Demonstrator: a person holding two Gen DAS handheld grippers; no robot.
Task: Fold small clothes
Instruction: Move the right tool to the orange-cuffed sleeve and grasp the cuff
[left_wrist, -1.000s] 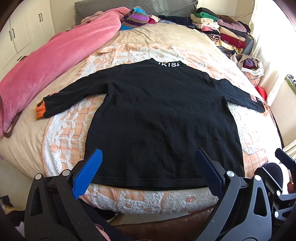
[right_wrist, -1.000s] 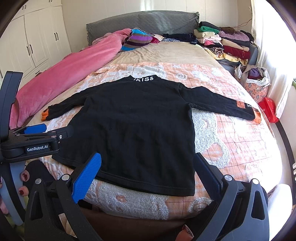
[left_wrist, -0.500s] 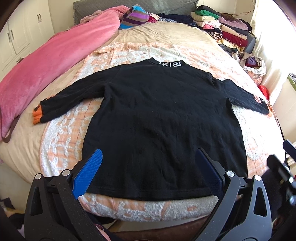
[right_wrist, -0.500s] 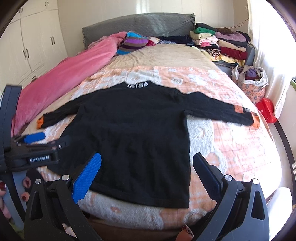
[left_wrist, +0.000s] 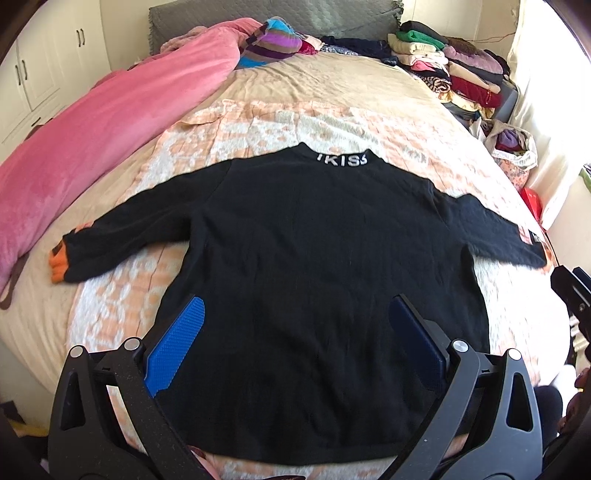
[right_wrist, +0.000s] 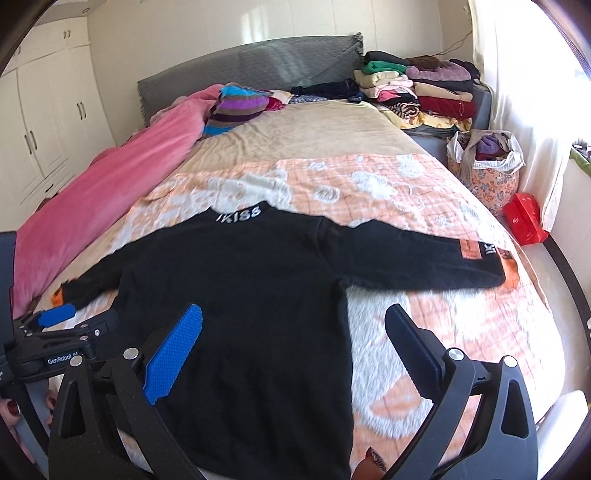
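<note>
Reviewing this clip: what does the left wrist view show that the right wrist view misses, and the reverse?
Only the left wrist view shows the sweater's whole bottom hem and the orange left cuff clearly. Only the right wrist view shows the orange patch on the right sleeve, the whole red bag on the floor, and the left claw from the side, open. Both share the flat black sweater, pink duvet and folded clothes stack.

Black sweater (left_wrist: 314, 258), white lettering on collar, orange cuffs, orange patch on one sleeve. Blanket (right_wrist: 406, 192) under it orange-peach check with white fluffy blotches; beige sheet (left_wrist: 332, 85) beyond. Pink duvet (left_wrist: 110, 129). Striped knit (right_wrist: 240, 107) blue, purple, dark. Grey headboard (right_wrist: 258, 62). Floral bag (right_wrist: 487, 181), red packet (right_wrist: 524, 218). Left gripper (left_wrist: 295, 332) black, blue pads.
</note>
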